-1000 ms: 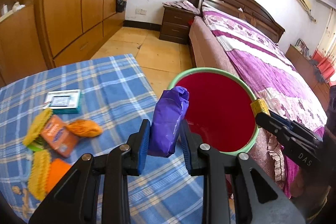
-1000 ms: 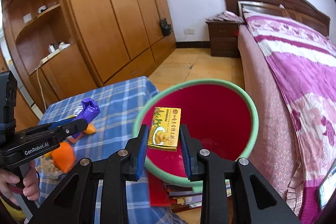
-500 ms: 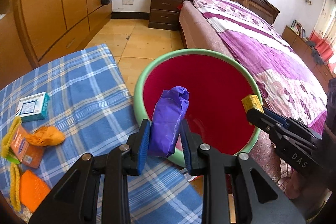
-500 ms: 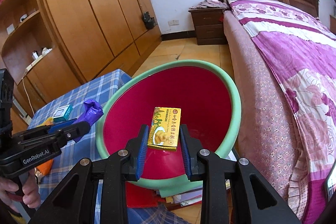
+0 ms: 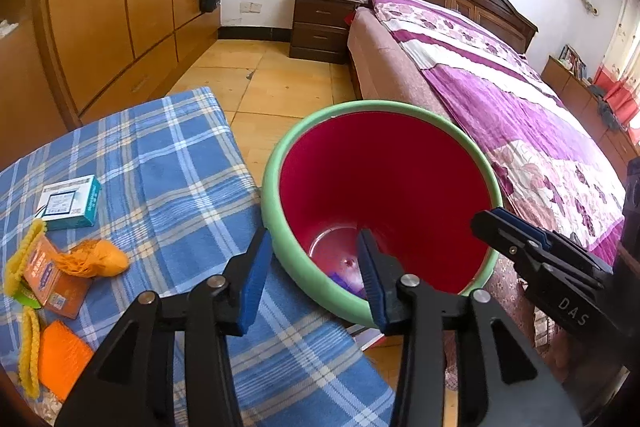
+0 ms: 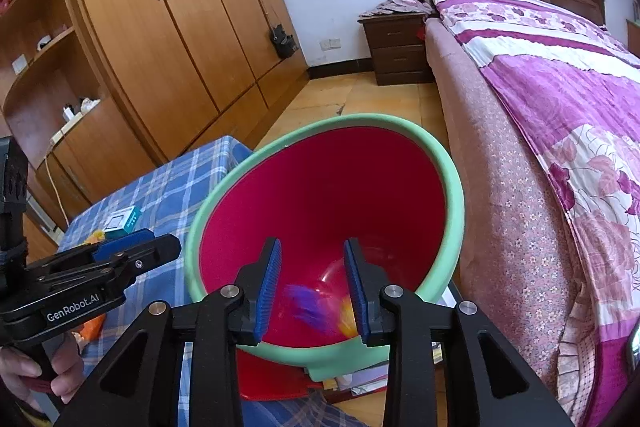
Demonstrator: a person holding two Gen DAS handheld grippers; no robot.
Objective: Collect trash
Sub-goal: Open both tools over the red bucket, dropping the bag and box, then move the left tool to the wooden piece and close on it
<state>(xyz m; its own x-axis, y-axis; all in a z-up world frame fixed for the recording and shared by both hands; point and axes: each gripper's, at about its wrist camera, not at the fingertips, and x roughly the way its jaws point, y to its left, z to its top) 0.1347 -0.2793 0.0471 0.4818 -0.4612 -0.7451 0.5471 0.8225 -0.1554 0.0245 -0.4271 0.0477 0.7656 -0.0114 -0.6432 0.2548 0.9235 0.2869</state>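
Two pieces of trash have just left the grippers: a second ago the left gripper (image 5: 312, 275) pinched a crumpled purple wrapper and the right gripper (image 6: 313, 283) a small yellow box, and now both pairs of jaws are opening with nothing between them. Both tools hang over the mouth of the red bin (image 5: 276, 195) with its pale green rim, which stands just off the edge of the blue checked tablecloth (image 5: 176, 163), between the table and the bed (image 5: 520, 115). From the right wrist view the purple wrapper (image 6: 306, 305) is a blur low inside the bin, and beside it a smear of yellow-orange that I take to be the yellow box (image 6: 346, 311), though it is too blurred to be sure; whether they have settled on the bottom I cannot tell. From the left wrist view only a scrap of purple shows at the bottom, behind the near rim. So this round of the job looks done, and both tools are free for more. There is more: on the cloth lie a teal and white carton (image 5: 70, 203), an orange net bundle (image 5: 100, 259), an orange packet (image 5: 52, 275) touching it, some yellow netting (image 5: 22, 255) and a flat orange piece (image 5: 62, 359) near the table's edge. A hand (image 6: 24, 371) grips the left tool's handle at the lower left.
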